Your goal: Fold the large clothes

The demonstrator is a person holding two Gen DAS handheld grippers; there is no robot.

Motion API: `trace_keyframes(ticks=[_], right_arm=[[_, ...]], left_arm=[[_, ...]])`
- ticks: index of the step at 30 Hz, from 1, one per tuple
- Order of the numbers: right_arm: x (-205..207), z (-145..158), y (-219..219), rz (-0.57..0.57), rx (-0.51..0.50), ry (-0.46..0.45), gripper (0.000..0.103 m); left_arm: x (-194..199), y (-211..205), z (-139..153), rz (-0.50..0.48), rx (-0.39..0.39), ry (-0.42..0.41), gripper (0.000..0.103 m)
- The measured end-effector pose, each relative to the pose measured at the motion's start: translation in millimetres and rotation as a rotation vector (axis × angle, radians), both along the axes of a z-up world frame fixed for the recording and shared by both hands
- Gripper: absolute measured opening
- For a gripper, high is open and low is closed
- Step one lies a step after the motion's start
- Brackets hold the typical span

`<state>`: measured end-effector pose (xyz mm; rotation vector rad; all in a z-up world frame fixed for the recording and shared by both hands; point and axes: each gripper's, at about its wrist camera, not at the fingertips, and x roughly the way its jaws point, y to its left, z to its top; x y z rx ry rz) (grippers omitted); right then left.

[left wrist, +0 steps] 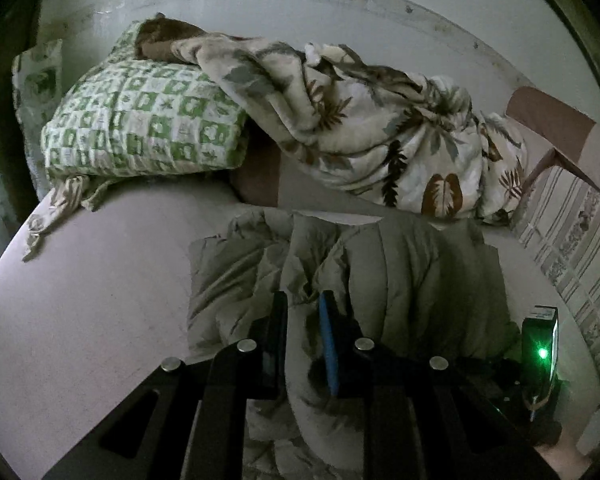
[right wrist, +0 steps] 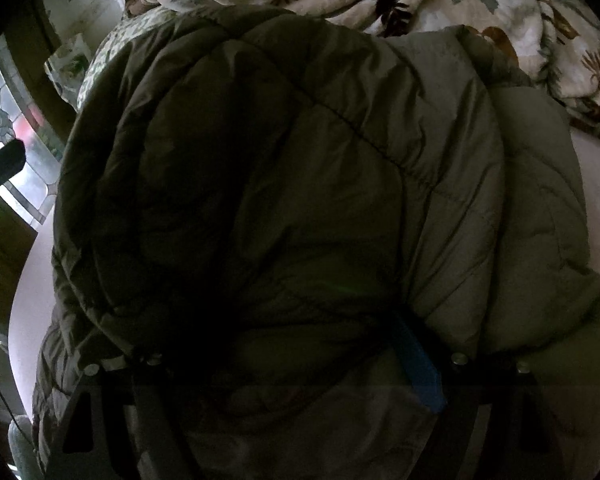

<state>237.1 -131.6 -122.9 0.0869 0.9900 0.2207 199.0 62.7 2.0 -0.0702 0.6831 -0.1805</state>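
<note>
Puffy and grey-green, the quilted jacket (left wrist: pixel 400 280) lies in a heap on the pale bed (left wrist: pixel 80 320), close to the bed's near edge and toward its right side. It is bunched up, with soft folds and stitched lines across it.

The left gripper (left wrist: pixel 304 344) has its two black fingers very close together. A fold of the jacket's cloth runs up between them, and they pinch it tight. One finger has a blue pad (left wrist: pixel 329 344) on its inner side.

In the right wrist view the jacket (right wrist: pixel 300 180) fills almost the whole picture. The right gripper (right wrist: pixel 276 364) is pushed in under a thick roll of it, with its fingers far apart. The roll sits between them, and a blue pad (right wrist: pixel 420 368) on one finger lies against the cloth. It is too dark there to say if the fingers squeeze the roll.

At the far side of the bed, along the wall, lies a crumpled blanket with leaf prints (left wrist: pixel 380 120). At the far left corner sits a green and white checked pillow (left wrist: pixel 148 120), touching the blanket. A small black box with a green light (left wrist: pixel 542 352) shows at the right edge of the left wrist view.
</note>
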Motion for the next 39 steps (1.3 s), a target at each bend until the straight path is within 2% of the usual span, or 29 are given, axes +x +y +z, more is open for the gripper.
trace_keyframes(ticks=[4, 6, 9, 10, 12, 16, 19, 21, 25, 30, 34, 37, 38, 39], right_arm=[[-2, -3, 1, 0.004, -0.004, -0.003, 0.086], [-3, -4, 1, 0.008, -0.003, -0.003, 0.086], [-4, -5, 0, 0.016, -0.006, -0.005, 0.086], [-5, -5, 1, 0.020, -0.007, -0.007, 0.086], [-7, -7, 3, 0.032, -0.019, -0.011, 0.086], [-11, -11, 10, 0.045, -0.057, -0.022, 0.086], [-11, -13, 13, 0.045, -0.063, -0.024, 0.087], [-11, -16, 13, 0.050, -0.052, -0.033, 0.088], [-13, -12, 10, 0.053, -0.043, -0.042, 0.088], [-26, -8, 11, 0.038, -0.081, -0.101, 0.088], [-45, -1, 13, 0.018, -0.108, -0.146, 0.088], [-62, 12, 12, 0.001, -0.103, -0.171, 0.092], [-67, 15, 11, -0.005, -0.105, -0.177, 0.092], [-72, 19, 11, -0.006, -0.107, -0.184, 0.092]], left_arm=[[11, -24, -15, -0.079, 0.030, 0.027, 0.018], [17, -39, -31, -0.102, 0.077, 0.058, 0.018], [31, -45, -65, -0.086, 0.147, 0.152, 0.018], [38, -43, -80, -0.075, 0.159, 0.206, 0.018], [46, -38, -99, -0.083, 0.151, 0.253, 0.017], [46, -47, -108, -0.098, 0.227, 0.220, 0.017], [51, -45, -115, -0.091, 0.198, 0.213, 0.017], [50, -42, -117, -0.088, 0.183, 0.201, 0.017], [44, -46, -115, -0.086, 0.215, 0.162, 0.017], [31, -42, -104, -0.086, 0.186, 0.113, 0.015], [19, -37, -95, -0.092, 0.164, 0.119, 0.018], [11, -30, -85, -0.083, 0.124, 0.127, 0.030], [7, -27, -82, -0.083, 0.101, 0.128, 0.042], [3, -26, -79, -0.078, 0.087, 0.125, 0.048]])
